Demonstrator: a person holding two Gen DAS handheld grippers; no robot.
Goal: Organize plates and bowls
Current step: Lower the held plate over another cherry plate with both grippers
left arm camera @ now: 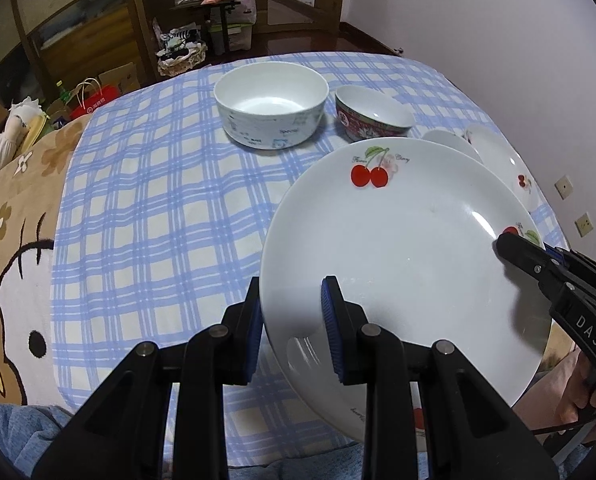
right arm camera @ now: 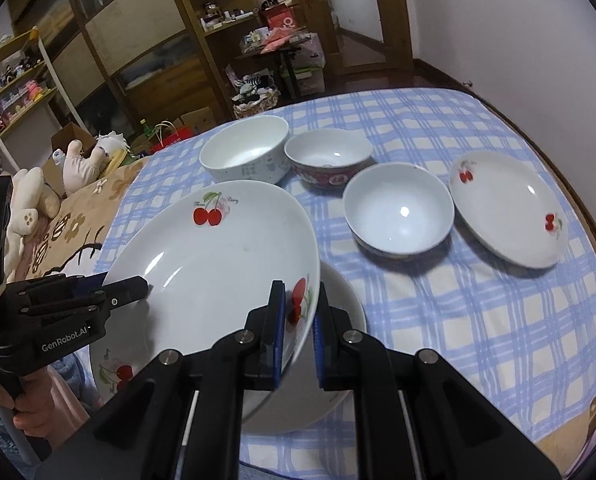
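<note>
Both grippers, left (left arm camera: 293,320) and right (right arm camera: 300,320), are pinching the plate's (left arm camera: 398,248) rim, sharing its weight. It is hanging tilted above another plate (right arm camera: 338,344), probably for stacking, bowls (right arm camera: 245,152) waiting at twelve o'clock.

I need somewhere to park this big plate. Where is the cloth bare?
Bare checked cloth lies left of the held cherry plate, before the tall white bowl. Another patch lies nearer than the small white bowl and small cherry plate. The far right row is crowded.

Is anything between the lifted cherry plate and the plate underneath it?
Nothing visible: the lifted cherry plate, held by both the left tool and right tool, hangs tilted directly over the lower plate.
</note>
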